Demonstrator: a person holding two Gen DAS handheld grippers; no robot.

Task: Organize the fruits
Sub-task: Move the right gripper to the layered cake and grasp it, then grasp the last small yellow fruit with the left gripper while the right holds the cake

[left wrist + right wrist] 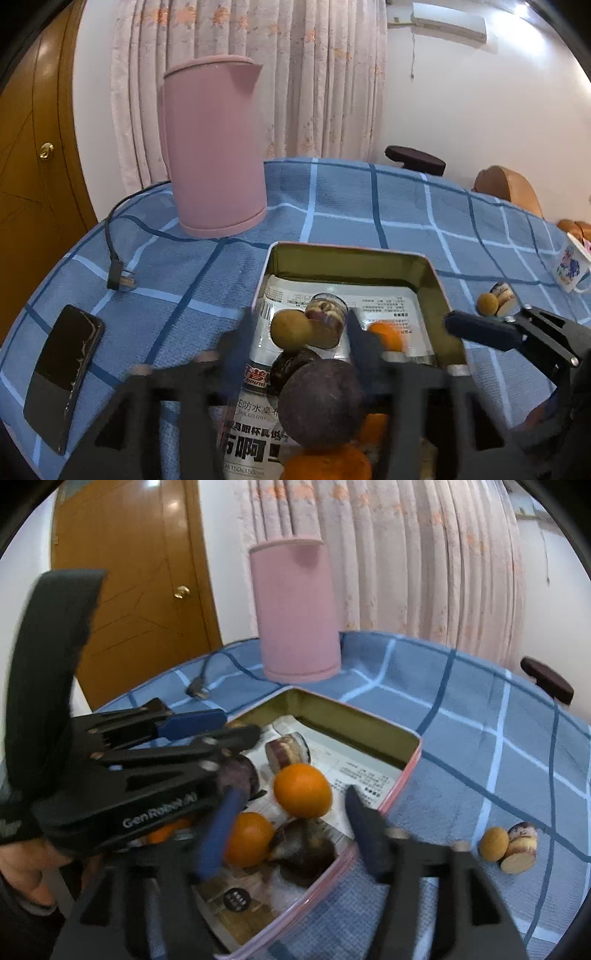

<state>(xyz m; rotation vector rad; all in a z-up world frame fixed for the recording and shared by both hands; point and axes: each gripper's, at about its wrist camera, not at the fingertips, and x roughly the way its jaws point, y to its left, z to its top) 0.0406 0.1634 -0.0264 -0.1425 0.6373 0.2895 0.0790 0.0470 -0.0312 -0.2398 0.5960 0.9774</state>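
Blue-checked cloth covers the round table point(351, 199) where a tall pink plastic kettle point(216, 147) stands before flowered curtains, with a cracked black phone point(62, 373) lying off to one side. At centre sits a shallow pink-walled rectangular metal tin point(406, 771) lined with printed paper and already holding several fruits: a bright round orange point(303, 790), a second orange point(249, 838), a dark purple round fruit point(319, 400), a yellowish-green round fruit point(290, 329) and cut pieces. The left gripper point(299, 334) hovers over the tin with its blue-padded jaws spread and nothing pressed between them; the right gripper point(291, 829) hangs over the tin's near edge, likewise released and gripping nothing. Two pieces remain out on the cloth, well apart from the tin: a small round yellow fruit point(493, 843) touching a cut, pale-faced fruit slice point(519, 849). Both look light; the round one would likely roll and wants a squeeze across its widest middle, while the slice seems softer and best pinched gently by its curved rind sides, not its flat face
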